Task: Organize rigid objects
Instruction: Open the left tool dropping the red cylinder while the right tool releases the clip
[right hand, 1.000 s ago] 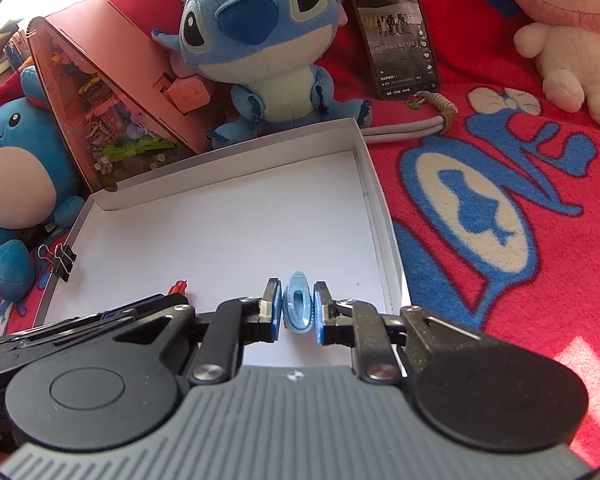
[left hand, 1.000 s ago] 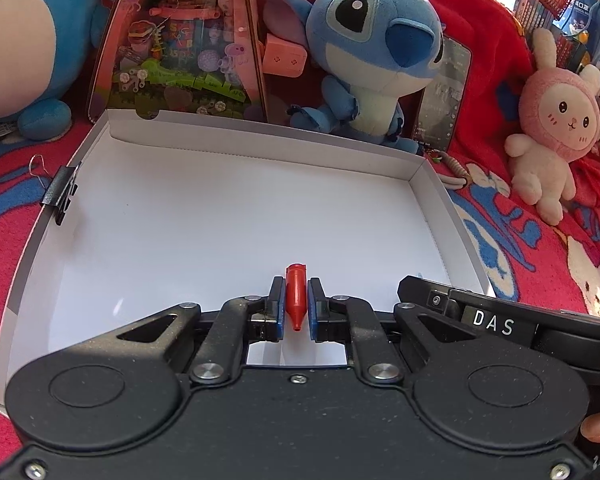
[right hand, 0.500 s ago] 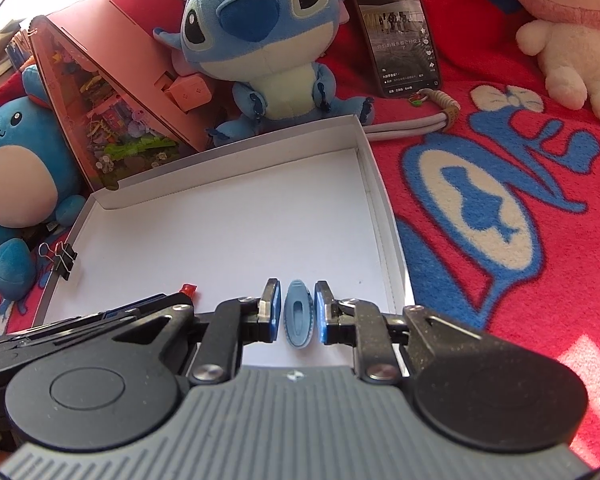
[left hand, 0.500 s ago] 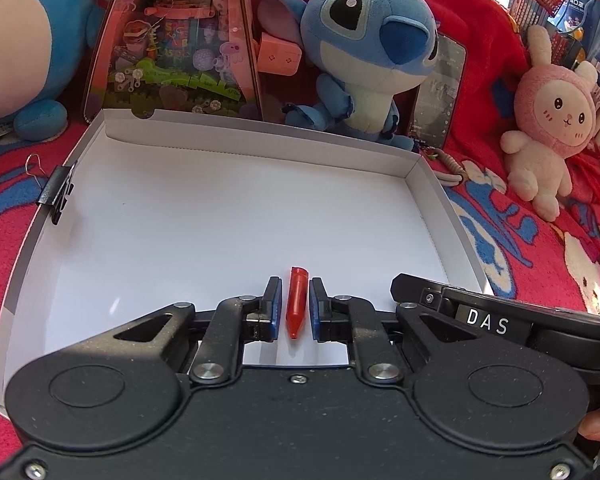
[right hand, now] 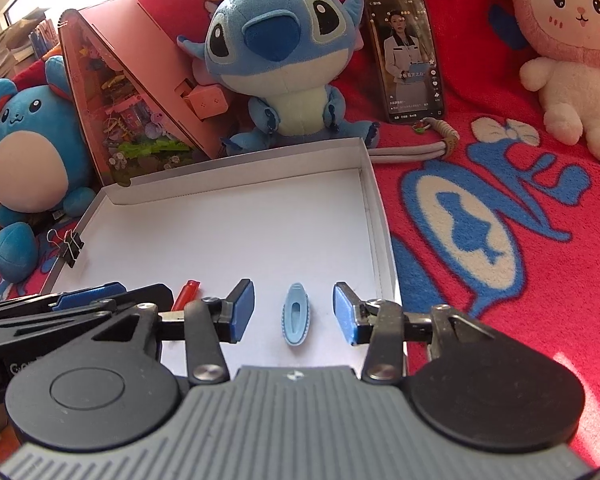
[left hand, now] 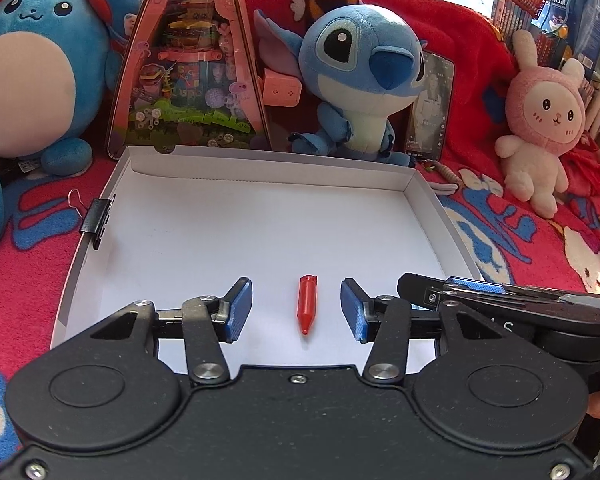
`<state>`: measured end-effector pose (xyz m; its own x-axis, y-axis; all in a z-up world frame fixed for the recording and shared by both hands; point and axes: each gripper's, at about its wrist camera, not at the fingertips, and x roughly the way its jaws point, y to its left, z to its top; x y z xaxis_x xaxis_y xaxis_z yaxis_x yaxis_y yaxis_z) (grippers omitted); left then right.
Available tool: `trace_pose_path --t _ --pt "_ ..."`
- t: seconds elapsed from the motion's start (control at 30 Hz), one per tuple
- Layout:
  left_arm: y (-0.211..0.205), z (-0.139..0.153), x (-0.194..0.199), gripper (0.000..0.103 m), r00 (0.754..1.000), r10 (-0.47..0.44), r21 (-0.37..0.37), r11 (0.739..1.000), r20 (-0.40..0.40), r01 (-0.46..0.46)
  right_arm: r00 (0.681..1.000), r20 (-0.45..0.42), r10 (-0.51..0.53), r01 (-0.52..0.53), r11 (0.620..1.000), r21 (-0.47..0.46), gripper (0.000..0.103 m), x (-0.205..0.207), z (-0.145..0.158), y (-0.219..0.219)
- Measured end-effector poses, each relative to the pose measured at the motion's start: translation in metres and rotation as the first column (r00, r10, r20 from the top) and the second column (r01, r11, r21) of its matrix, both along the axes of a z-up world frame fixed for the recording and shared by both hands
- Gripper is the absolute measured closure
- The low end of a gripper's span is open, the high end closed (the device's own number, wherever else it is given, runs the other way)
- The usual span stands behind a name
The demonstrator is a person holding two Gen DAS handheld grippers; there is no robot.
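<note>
Red piece: your red bullet-shaped piece (left hand: 307, 303) lies flat on the floor of the white tray (left hand: 260, 172), near its front edge. Its long axis runs front to back, pointed tip toward you, blunt end toward the far wall.
Blue piece: the light-blue oval piece (right hand: 297, 319) lies flat to the right of the red one, near the tray's right wall. Its long axis also runs front to back.
Left gripper: your left gripper (left hand: 296, 308) has just been opening; its jaws stand spread with the red piece between them, clear of both pads.
Right gripper: your right gripper (right hand: 294, 310) has just been opening too; the blue piece sits between its spread pads, touching neither.
Edges: a black binder clip (left hand: 97, 222) grips the tray's left wall. A blue plush (left hand: 360, 80) and a pink toy box (left hand: 188, 72) stand just behind the far wall.
Open room: the tray floor beyond both pieces is bare white up to the far wall.
</note>
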<state>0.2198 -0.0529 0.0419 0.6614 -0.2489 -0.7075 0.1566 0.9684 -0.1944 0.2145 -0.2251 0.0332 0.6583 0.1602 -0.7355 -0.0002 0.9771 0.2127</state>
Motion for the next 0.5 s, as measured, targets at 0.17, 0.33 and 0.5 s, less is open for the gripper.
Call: trace_pose_path --t 0.17,0.33,0.5 --pt "0.008 0.005 -0.012 0.045 1.000 0.001 0.001 1.000 0.019 -0.001 0.999 0.034 0.023 -0.022 0.999 -0.024 0.035 -0.010 0.007 0.000" --pt "0.014 0.010 -0.028 0.040 0.999 -0.010 0.014 1.000 0.045 0.009 0.997 0.066 0.044 -0.041 0.998 -0.041 0.029 -0.023 0.012 -0.001" --pt "0.020 0.016 -0.044 0.034 0.997 -0.018 0.013 1.000 0.070 0.017 0.994 0.091 0.057 -0.054 0.998 -0.043 0.022 -0.038 0.015 -0.005"
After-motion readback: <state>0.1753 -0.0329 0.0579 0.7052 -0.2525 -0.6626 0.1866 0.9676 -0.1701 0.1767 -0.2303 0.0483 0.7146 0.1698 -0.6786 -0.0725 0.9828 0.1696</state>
